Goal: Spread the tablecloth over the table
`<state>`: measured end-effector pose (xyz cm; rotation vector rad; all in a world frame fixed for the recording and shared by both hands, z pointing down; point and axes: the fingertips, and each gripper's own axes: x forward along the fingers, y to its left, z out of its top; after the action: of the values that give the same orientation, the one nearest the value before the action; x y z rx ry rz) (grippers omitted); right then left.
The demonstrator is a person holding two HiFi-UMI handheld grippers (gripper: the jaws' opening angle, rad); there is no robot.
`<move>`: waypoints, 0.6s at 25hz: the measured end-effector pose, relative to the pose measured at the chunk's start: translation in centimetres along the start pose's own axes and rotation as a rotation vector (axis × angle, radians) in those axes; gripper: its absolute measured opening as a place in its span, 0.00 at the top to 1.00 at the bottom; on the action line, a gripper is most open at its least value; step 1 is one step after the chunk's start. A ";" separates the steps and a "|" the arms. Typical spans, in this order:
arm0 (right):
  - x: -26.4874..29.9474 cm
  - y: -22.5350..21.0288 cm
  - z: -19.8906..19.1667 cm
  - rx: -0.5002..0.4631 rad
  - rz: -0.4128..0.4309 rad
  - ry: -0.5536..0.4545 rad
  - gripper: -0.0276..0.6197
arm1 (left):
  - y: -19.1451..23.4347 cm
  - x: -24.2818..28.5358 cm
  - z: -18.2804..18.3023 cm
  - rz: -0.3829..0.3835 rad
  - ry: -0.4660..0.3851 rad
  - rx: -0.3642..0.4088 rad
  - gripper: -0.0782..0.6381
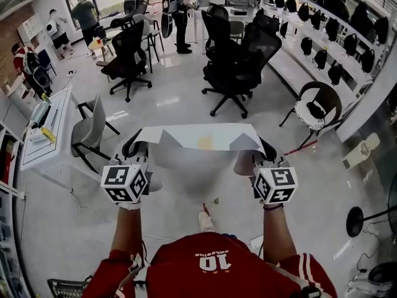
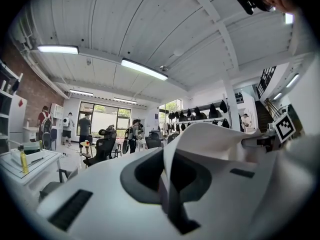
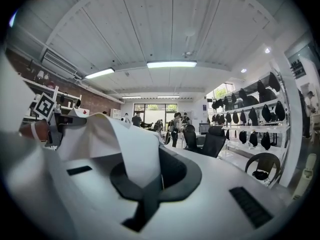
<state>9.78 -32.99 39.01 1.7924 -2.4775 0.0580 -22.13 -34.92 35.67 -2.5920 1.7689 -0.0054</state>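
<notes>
A white tablecloth (image 1: 198, 138) hangs stretched between my two grippers at chest height, over the grey floor. My left gripper (image 1: 133, 146) is shut on its left corner. My right gripper (image 1: 268, 149) is shut on its right corner. In the left gripper view the tablecloth (image 2: 210, 144) rises out of the shut left gripper (image 2: 167, 176) and runs off to the right. In the right gripper view the tablecloth (image 3: 115, 144) comes out of the shut right gripper (image 3: 155, 176) and runs left. Both grippers point level and forward.
A grey chair (image 1: 90, 132) and a white desk (image 1: 46, 126) stand at the left. Black office chairs (image 1: 236, 67) stand ahead, and a round black chair (image 1: 316, 107) at the right by a shelf of black bags (image 1: 322, 39). Several people (image 1: 84, 17) stand far back.
</notes>
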 end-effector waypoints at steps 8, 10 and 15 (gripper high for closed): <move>5.6 -2.5 2.0 -0.016 0.023 -0.030 0.93 | 1.7 5.6 1.8 0.034 -0.032 0.024 0.88; 6.9 -2.8 2.5 -0.017 0.028 -0.039 0.93 | 2.3 6.7 2.1 0.038 -0.036 0.030 0.88; 10.8 -3.6 3.9 -0.028 0.039 -0.058 0.93 | 4.3 10.1 3.3 0.054 -0.051 0.046 0.88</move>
<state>9.65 -44.61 36.00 1.7594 -2.5393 -0.0262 -22.43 -45.86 32.38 -2.4885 1.7992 0.0202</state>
